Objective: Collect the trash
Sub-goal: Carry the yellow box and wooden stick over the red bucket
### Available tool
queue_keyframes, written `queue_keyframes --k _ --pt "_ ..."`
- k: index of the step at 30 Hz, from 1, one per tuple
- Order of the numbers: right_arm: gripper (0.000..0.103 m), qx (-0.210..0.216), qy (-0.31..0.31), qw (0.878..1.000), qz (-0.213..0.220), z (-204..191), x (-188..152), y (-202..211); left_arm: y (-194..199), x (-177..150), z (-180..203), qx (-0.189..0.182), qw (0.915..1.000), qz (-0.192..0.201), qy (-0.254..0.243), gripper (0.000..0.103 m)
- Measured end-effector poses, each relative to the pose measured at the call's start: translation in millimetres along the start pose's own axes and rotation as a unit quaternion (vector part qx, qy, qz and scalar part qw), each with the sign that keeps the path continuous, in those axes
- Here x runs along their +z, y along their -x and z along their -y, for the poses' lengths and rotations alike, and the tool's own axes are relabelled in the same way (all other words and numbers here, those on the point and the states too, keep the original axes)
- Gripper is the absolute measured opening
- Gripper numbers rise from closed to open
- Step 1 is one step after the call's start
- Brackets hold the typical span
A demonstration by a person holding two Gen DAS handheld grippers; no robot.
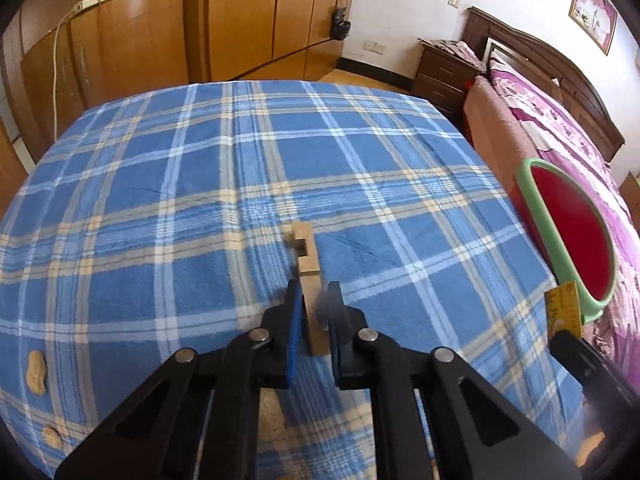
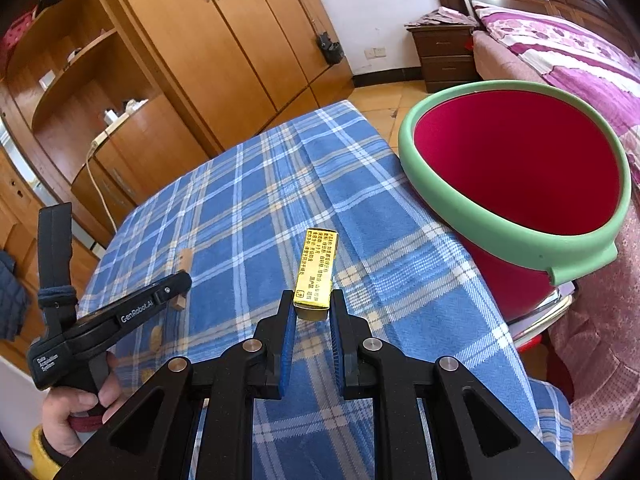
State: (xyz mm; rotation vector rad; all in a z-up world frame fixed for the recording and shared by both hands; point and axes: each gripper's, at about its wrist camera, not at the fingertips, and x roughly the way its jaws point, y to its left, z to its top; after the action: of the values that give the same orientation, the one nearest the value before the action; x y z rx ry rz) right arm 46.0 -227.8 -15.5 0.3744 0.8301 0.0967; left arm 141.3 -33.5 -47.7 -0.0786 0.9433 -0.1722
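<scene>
Over fuzzy blue plaid cloth (image 1: 200, 184), left tool (image 1: 314, 292) clamps a notched wooden block (image 1: 306, 256); right tool (image 2: 312, 300) grips a glossy gold box (image 2: 316, 268).

Around the red bin (image 2: 516, 168) with its green rim (image 2: 472, 216) we see its mouth gaping, nothing lying across it. Left of the bin, the plaid table (image 1: 200, 184) runs bare up to a wooden block (image 1: 306, 256) standing at mid-table; two peanuts (image 1: 37, 372) dot the edge farthest from the bin. Right of the bin, the bed (image 2: 568, 52) crowds close; beyond the bin, the wardrobe (image 2: 224, 40) walls off the room.
</scene>
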Motion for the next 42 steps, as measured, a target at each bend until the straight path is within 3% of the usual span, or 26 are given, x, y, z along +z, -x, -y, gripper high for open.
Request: queue_keyframes --k 11,18,25,42 --pt "0.016 0.0 0.015 1.0 0.02 -2 1 18 30 -2 15 -0.042 0.9987 0.025 -0.013 0.01" --pt "0.016 -0.002 0.012 1.0 0.028 1 -1 28 39 -2 14 -0.034 0.9989 0.027 -0.017 0.01" --pt "0.016 -0.003 0.01 0.999 0.033 4 0 35 51 -2 15 -0.051 0.9979 0.036 -0.017 0.01" --pt "0.016 -0.035 -0.015 0.997 0.068 40 18 66 71 30 85 -0.123 0.9884 0.062 -0.064 0.01"
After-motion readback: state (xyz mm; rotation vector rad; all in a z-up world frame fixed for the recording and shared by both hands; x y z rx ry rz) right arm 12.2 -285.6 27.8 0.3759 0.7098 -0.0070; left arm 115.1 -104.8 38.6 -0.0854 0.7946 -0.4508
